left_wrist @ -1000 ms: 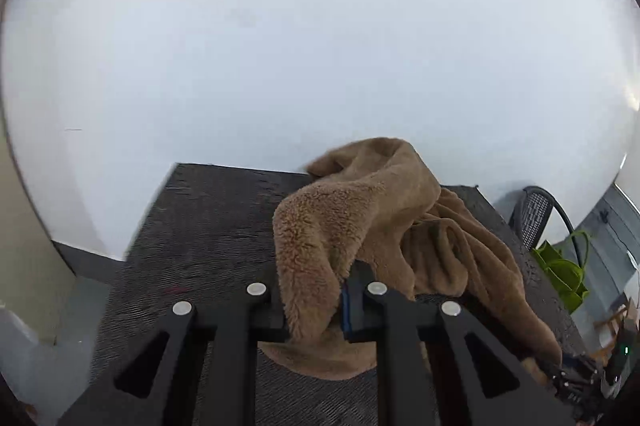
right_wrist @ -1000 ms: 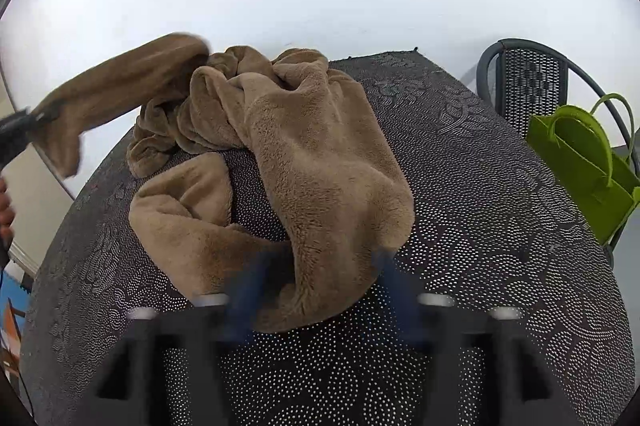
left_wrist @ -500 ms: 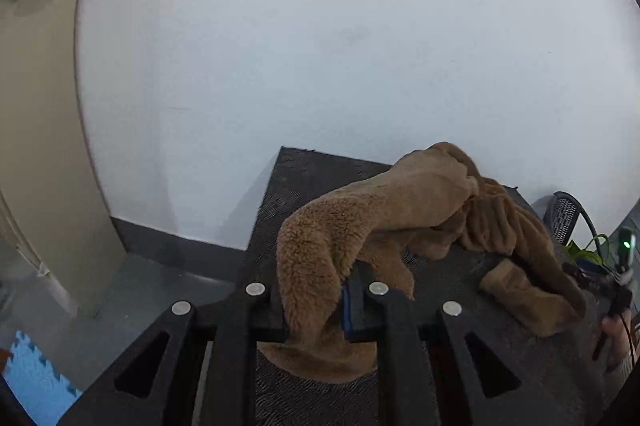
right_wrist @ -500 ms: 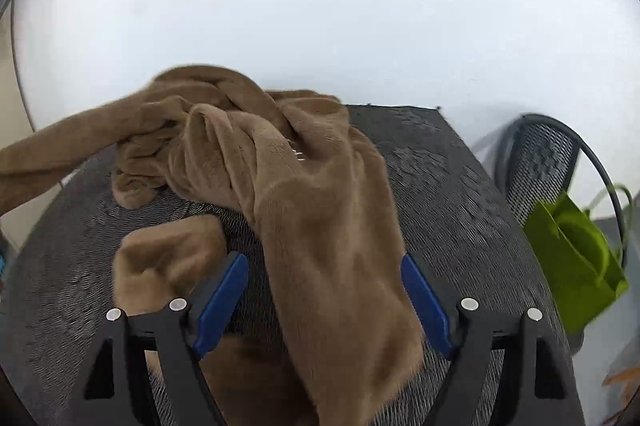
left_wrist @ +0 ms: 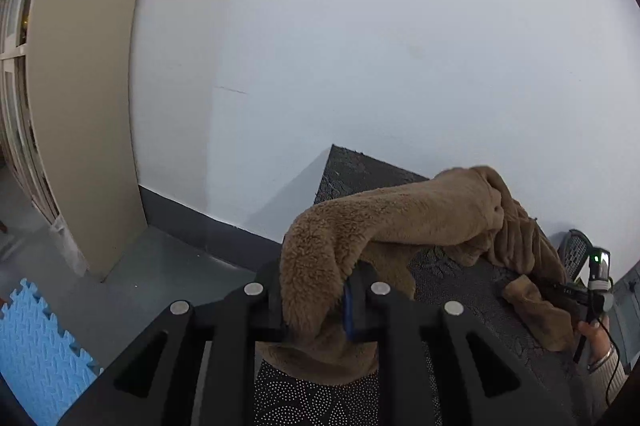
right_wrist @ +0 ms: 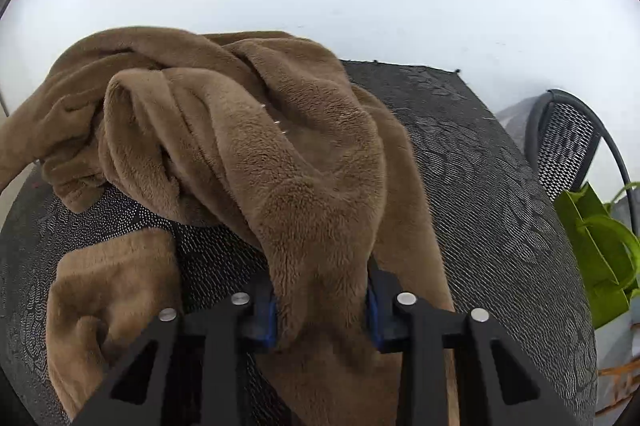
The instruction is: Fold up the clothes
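Observation:
A brown fleece garment (right_wrist: 256,146) lies bunched on a dark patterned table (right_wrist: 472,162). My right gripper (right_wrist: 322,310) is shut on a thick fold of it near the table's front, the cloth filling the gap between its blue pads. A loose end (right_wrist: 108,290) droops at the lower left. In the left wrist view the same garment (left_wrist: 400,214) stretches from the table (left_wrist: 360,170) toward me, and my left gripper (left_wrist: 316,300) is shut on its fluffy end, held off the table's left edge. The other gripper (left_wrist: 576,300), with a hand behind it, shows at far right there.
A white wall stands behind the table. A black mesh chair (right_wrist: 568,138) and a green bag (right_wrist: 596,246) sit to the right. Left of the table are grey floor, a beige cabinet (left_wrist: 80,106) and a blue foam mat (left_wrist: 32,354).
My right gripper went from open around the fold to shut on it. My left gripper pulled its end of the garment out to the left, beyond the table's edge, stretching the cloth.

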{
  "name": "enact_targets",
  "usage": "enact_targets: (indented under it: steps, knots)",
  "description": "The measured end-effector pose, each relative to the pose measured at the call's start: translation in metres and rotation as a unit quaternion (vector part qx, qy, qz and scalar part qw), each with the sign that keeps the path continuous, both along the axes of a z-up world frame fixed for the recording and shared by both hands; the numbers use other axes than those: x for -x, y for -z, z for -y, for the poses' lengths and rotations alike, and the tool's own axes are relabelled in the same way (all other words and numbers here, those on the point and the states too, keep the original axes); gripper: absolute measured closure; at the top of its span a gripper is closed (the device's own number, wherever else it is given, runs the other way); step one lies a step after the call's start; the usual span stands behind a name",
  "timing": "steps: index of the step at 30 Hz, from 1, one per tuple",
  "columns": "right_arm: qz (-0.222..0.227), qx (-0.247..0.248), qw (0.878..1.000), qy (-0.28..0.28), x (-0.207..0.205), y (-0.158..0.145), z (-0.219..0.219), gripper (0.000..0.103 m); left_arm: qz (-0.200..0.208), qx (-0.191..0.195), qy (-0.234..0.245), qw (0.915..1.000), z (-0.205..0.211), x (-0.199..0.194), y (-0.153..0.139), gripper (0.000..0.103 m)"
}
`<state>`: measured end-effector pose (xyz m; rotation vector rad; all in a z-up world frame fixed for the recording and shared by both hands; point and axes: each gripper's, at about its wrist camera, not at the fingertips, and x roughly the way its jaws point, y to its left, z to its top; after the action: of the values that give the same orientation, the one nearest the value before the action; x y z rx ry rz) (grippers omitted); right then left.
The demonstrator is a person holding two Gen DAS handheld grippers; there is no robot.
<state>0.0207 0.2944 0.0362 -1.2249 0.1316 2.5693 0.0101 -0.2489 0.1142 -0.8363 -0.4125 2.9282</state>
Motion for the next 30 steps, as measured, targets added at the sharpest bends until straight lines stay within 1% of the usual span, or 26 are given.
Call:
enact_targets:
  steps: [3,7,11,14,17,19,20,21,22,23,25,26,27,29,30]
  knots:
    - [-0.020,-0.015,1.000,0.013,-0.021,-0.007,-0.001,0.077,-0.015,-0.004,-0.014,0.9998,0.009,-0.013,-0.010,0.081]
    - [-0.055,-0.036,0.997,0.027,-0.062,-0.023,-0.001,0.078,-0.031,-0.002,-0.029,0.9991,0.023,-0.036,-0.024,0.081]
    - [-0.071,-0.052,0.995,0.038,-0.108,-0.035,0.003,0.078,-0.040,0.002,-0.048,0.9980,0.037,-0.062,-0.032,0.081]
    - [-0.066,-0.037,0.997,0.034,-0.135,-0.033,-0.001,0.078,-0.042,0.003,-0.067,0.9968,0.051,-0.084,-0.033,0.081]
    - [-0.066,0.001,0.998,0.021,-0.156,-0.030,-0.007,0.078,-0.031,0.009,-0.093,0.9952,0.067,-0.103,-0.029,0.081]
    - [-0.073,0.035,0.997,0.015,-0.165,-0.031,-0.012,0.070,-0.017,0.010,-0.109,0.9939,0.080,-0.112,-0.022,0.079]
    - [-0.077,0.047,0.996,0.013,-0.164,-0.032,-0.013,0.051,-0.009,0.011,-0.114,0.9933,0.085,-0.116,-0.019,0.078]
    - [-0.081,0.058,0.995,0.011,-0.163,-0.033,-0.015,0.028,0.000,0.012,-0.114,0.9934,0.087,-0.118,-0.015,0.077]
    - [-0.088,0.058,0.994,0.009,-0.162,-0.036,-0.013,0.020,0.009,0.015,-0.110,0.9938,0.089,-0.120,-0.011,0.077]
    - [-0.095,0.059,0.994,0.008,-0.160,-0.039,-0.011,0.019,0.018,0.017,-0.107,0.9940,0.091,-0.122,-0.007,0.074]
    - [-0.104,0.057,0.993,0.000,-0.151,-0.045,-0.007,0.019,0.033,0.022,-0.098,0.9944,0.090,-0.121,0.000,0.069]
    - [-0.105,0.053,0.993,-0.006,-0.146,-0.047,-0.004,0.019,0.040,0.024,-0.093,0.9946,0.089,-0.119,0.003,0.063]
    - [-0.108,0.049,0.993,-0.015,-0.140,-0.050,0.000,0.019,0.046,0.026,-0.088,0.9947,0.088,-0.118,0.006,0.060]
    - [-0.109,0.037,0.993,-0.031,-0.130,-0.053,0.012,0.019,0.060,0.031,-0.079,0.9946,0.086,-0.115,0.013,0.044]
    - [-0.108,0.032,0.993,-0.037,-0.127,-0.054,0.018,0.019,0.067,0.033,-0.074,0.9945,0.085,-0.113,0.016,0.041]
